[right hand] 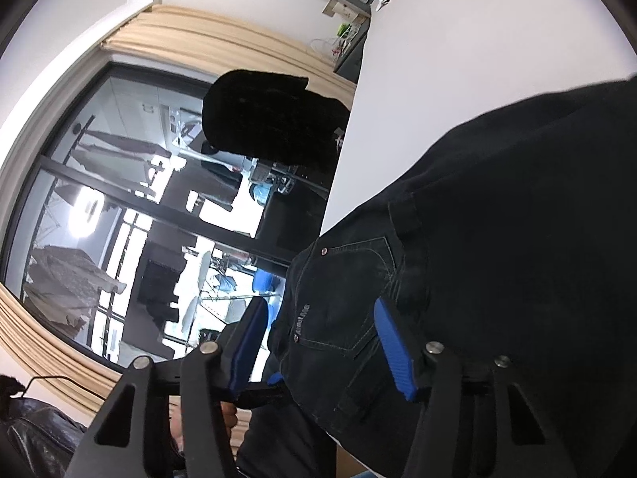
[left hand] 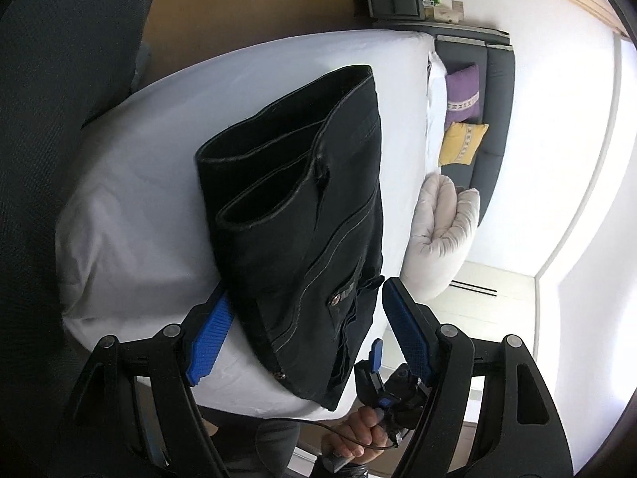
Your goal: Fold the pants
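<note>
Lying folded on the white bed [left hand: 131,183], the black pants [left hand: 302,215] show their two leg hems stacked toward the far end and their waist at the near corner of the mattress, where a rivet and pocket stitching can be made out. The left tool [left hand: 304,318] reaches in from below with its blue pads [left hand: 211,342] spread wide on either side of the waist end; the pads stand apart from the cloth rather than pressing it, so this tool holds nothing. Just below the pants' near corner, the right tool [left hand: 376,352] appears in the left wrist view as a small blue finger tip on a black body, gripped by a hand [left hand: 364,434] with a cable trailing from it. In the right wrist view that same tool [right hand: 318,314] sits with the pants' back pocket and waistband between its fingers [right hand: 392,342]; the jaws stand moderately apart, one pad lying against or just over the dark denim and the other clear of it on the window side, and whether the cloth is actually pinched cannot be told. Beyond the bed lie a pale rolled duvet [left hand: 442,235], a purple cushion [left hand: 464,93] and a yellow cushion [left hand: 462,141] on a dark sofa [left hand: 497,119].
</note>
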Demonstrator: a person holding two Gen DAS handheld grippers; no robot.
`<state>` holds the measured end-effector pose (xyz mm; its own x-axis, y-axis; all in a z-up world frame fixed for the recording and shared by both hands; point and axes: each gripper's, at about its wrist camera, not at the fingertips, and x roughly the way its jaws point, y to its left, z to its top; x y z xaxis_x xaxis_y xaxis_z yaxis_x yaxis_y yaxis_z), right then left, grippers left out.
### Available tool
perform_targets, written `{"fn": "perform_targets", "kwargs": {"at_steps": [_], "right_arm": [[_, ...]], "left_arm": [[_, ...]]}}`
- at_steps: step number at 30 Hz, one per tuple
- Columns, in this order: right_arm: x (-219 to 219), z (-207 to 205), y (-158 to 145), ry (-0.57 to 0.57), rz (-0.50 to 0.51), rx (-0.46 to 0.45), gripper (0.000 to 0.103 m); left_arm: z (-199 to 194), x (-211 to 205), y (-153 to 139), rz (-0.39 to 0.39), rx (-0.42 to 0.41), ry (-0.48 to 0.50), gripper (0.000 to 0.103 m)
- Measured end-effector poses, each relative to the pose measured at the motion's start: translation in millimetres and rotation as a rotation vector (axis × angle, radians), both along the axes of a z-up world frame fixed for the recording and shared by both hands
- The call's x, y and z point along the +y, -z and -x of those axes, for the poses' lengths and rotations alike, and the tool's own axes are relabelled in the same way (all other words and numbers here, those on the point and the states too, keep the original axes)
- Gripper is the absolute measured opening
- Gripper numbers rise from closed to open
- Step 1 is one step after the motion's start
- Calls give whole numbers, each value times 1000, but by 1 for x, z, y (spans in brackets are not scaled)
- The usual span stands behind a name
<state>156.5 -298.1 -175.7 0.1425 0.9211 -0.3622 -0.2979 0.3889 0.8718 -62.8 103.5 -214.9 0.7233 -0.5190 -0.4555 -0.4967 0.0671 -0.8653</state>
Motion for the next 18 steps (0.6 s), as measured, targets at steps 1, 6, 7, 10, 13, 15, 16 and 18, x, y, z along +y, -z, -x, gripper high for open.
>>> {"fn": "perform_targets", "kwargs": {"at_steps": [1, 6, 7, 10, 13, 15, 16, 18], "right_arm": [[2, -2, -1, -3, 2, -2, 60], [11, -10, 0, -14, 13, 1, 59], [13, -11, 1, -18, 19, 2, 58], [18, -14, 5, -29, 46, 10, 55], [21, -19, 6, -29, 73, 18, 52], [23, -21, 6, -32, 105, 21, 49], [26, -23, 7, -36, 125, 23, 47], [31, -26, 8, -48, 168, 26, 45]], "left_arm": [[-2, 1, 1, 7, 2, -6, 72], [-5, 1, 3, 45, -14, -31, 69], [-6, 1, 2, 40, -16, -25, 66], [-10, -1, -1, 29, -27, -11, 56], [-16, -1, -10, -13, -38, 19, 46], [-20, -1, -16, -44, -46, 37, 38], [-22, -1, -18, -56, -50, 43, 32], [-28, -2, -25, -101, -67, 64, 28]]}}
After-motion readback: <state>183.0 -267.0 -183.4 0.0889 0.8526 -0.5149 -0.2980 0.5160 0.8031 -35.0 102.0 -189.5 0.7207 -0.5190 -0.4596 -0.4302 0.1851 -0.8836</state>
